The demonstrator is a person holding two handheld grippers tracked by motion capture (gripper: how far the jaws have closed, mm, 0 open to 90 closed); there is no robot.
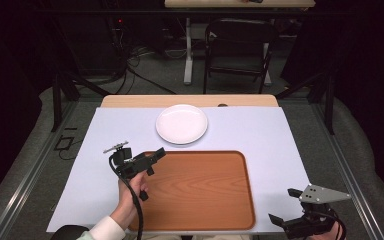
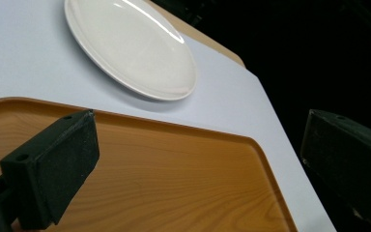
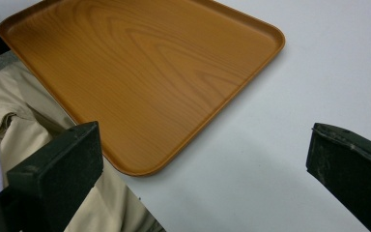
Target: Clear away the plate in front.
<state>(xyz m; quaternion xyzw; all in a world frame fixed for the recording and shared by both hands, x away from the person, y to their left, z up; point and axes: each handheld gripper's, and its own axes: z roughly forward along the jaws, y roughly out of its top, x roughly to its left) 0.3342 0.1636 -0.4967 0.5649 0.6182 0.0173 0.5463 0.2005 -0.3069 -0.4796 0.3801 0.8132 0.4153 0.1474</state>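
Showing a table [image 1: 280,145] covered by a pale sheet, with a wooden tray [image 1: 200,187] lying flat near its front edge and a white plate [image 1: 181,123] just beyond the tray's far rim, close to it but apart. The left gripper [image 1: 152,160] hovers over the tray's far left corner, jaws spread wide and holding nothing; in the left gripper view the tray [image 2: 174,183] lies below the jaws and the plate [image 2: 135,53] sits beyond them on the sheet. The right gripper [image 1: 286,207] is at the table's front right corner, well apart from the left gripper and to the right of the tray, jaws likewise wide and empty; in the right gripper view the tray [image 3: 149,72] lies ahead and left of the jaws, bare sheet between them
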